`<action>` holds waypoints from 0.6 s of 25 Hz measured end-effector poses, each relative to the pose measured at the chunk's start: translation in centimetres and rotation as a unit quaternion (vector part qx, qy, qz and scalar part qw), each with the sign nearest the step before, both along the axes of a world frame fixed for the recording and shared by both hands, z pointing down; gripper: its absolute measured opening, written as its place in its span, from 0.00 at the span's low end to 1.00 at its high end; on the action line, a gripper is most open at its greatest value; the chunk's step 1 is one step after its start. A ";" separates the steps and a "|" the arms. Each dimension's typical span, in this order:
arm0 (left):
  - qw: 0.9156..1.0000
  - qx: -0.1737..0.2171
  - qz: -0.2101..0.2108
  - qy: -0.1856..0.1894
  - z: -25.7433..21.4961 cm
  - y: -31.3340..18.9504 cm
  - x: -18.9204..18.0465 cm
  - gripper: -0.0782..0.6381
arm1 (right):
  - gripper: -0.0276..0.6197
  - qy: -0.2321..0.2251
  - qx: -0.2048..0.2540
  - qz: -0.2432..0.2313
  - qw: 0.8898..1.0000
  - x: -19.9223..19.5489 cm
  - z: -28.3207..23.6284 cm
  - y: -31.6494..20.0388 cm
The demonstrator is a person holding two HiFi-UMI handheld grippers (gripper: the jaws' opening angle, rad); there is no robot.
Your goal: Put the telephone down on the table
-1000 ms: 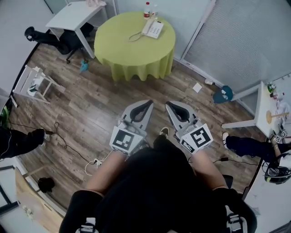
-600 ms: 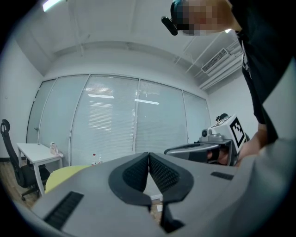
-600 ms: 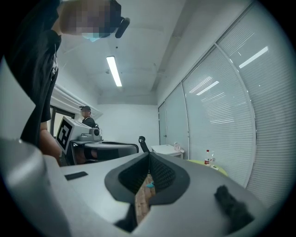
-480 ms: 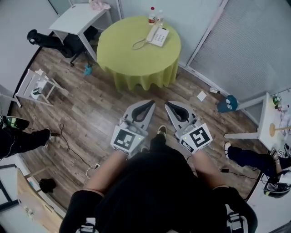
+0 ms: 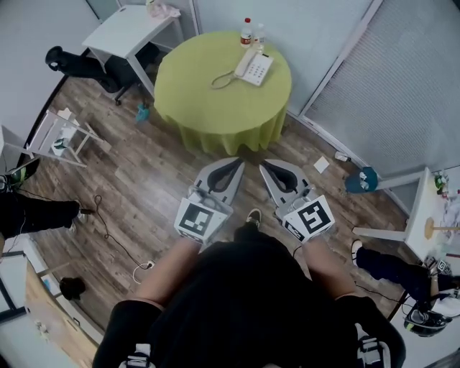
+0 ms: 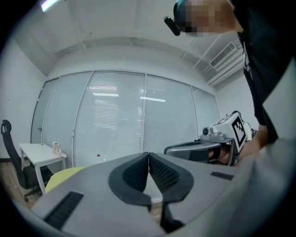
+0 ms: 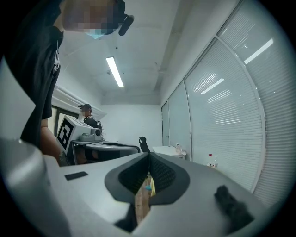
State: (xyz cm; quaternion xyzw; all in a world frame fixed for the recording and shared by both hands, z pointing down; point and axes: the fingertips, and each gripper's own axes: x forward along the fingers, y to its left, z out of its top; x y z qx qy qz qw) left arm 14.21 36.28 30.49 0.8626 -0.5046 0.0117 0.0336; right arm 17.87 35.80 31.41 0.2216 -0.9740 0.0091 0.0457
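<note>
Telephone [image 5: 253, 68] in head view only, on green table [image 5: 215, 108], left gripper [image 5: 239, 162], right gripper [image 5: 262, 164], jaws pressed together

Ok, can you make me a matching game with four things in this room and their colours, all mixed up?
Things:
1. telephone
2. tablecloth
3. office chair
4. bottle cap

Colours:
a. black
b. white
c. red
d. yellow-green

Right pairs: 1-b, 2-d, 3-a, 4-c.
</note>
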 end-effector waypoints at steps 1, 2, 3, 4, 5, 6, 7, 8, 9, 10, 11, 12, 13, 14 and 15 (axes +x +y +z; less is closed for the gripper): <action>1.000 0.000 -0.003 0.000 0.0 -0.6 0.1 0.13 | 0.07 -0.001 0.000 -0.003 1.000 0.1 0.0 -0.6; 1.000 -0.001 -0.006 -0.002 0.0 -1.2 0.2 0.13 | 0.07 -0.001 0.000 -0.006 1.000 0.2 -0.1 -1.2; 1.000 -0.002 -0.009 -0.004 0.0 -1.8 0.4 0.13 | 0.07 -0.002 -0.001 -0.009 1.000 0.3 0.0 -1.8; 1.000 -0.004 -0.012 -0.006 0.0 -2.3 0.5 0.13 | 0.07 -0.001 -0.001 -0.013 1.000 0.4 0.0 -2.4; 1.000 -0.006 -0.015 -0.008 0.1 -2.9 0.6 0.13 | 0.07 0.000 -0.001 -0.016 1.000 0.5 0.1 -2.9; 1.000 -0.007 -0.018 -0.008 0.2 -3.4 0.7 0.13 | 0.07 0.001 -0.002 -0.019 1.000 0.5 0.3 -3.6; 1.000 -0.008 -0.021 -0.008 0.3 -4.1 0.8 0.13 | 0.07 0.002 -0.002 -0.022 1.000 0.6 0.3 -4.2; 1.000 -0.009 -0.024 -0.008 0.4 -4.7 0.9 0.13 | 0.07 0.001 -0.002 -0.026 1.000 0.6 0.4 -4.8; 1.000 -0.009 -0.027 -0.007 0.5 -5.3 1.0 0.13 | 0.07 0.001 -0.002 -0.029 1.000 0.7 0.4 -5.4; 0.999 -0.010 -0.030 -0.006 0.6 -5.8 1.2 0.13 | 0.07 0.001 -0.002 -0.032 0.999 0.9 0.5 -5.9; 0.999 -0.011 -0.033 -0.006 0.6 -6.2 1.4 0.13 | 0.07 0.002 -0.002 -0.035 0.999 1.1 0.5 -6.3; 0.999 -0.012 -0.036 -0.006 0.6 -6.6 1.6 0.13 | 0.07 0.002 -0.002 -0.039 0.999 1.3 0.6 -6.7; 0.999 -0.011 -0.039 -0.006 0.6 -7.1 1.7 0.13 | 0.07 0.001 -0.002 -0.042 0.999 1.4 0.6 -7.1; 0.999 -0.009 -0.041 -0.008 0.6 -7.6 1.8 0.13 | 0.07 0.001 -0.002 -0.045 0.999 1.5 0.6 -7.6; 0.999 -0.007 -0.043 -0.010 0.5 -8.1 1.8 0.13 | 0.07 0.001 -0.002 -0.047 0.999 1.6 0.7 -8.1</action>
